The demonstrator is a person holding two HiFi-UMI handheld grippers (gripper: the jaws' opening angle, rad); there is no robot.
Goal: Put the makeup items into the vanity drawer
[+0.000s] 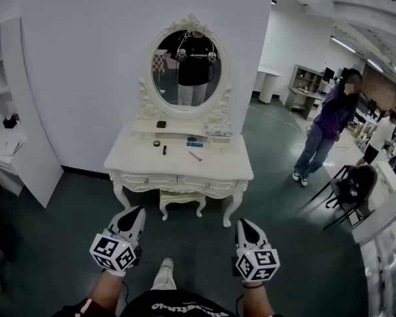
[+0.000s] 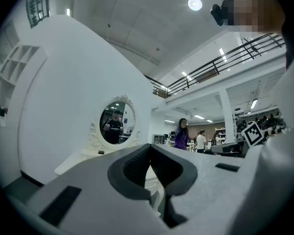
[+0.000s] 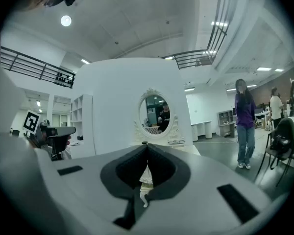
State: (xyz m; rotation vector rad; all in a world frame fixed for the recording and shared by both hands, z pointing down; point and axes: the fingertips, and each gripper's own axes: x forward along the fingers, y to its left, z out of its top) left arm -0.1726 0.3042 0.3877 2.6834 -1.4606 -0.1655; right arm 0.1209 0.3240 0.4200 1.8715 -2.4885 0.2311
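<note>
The white vanity table [image 1: 129, 158] stands against the wall a few steps ahead, under an oval mirror [image 1: 188, 68]. On its top lie a round compact [image 1: 156, 143], a black lipstick [image 1: 164, 150], a pink pencil [image 1: 195, 156] and a small blue-and-white box [image 1: 195, 140]. A black case [image 1: 161, 124] sits on the raised shelf. Both drawers [image 1: 150, 180] look closed. My left gripper [image 1: 137, 211] and right gripper [image 1: 244, 223] hang low in front of me, well short of the table. Both are shut with nothing in them. The gripper views show the vanity [image 2: 95, 153] far beyond the left gripper's [image 2: 149, 151] and right gripper's [image 3: 147, 150] closed tips.
A white stool [image 1: 182, 202] is tucked under the vanity. A white shelf unit [image 1: 16, 121] stands at the left. To the right a person in purple [image 1: 330, 127] stands on the dark floor, near a black chair [image 1: 353, 190] and other people.
</note>
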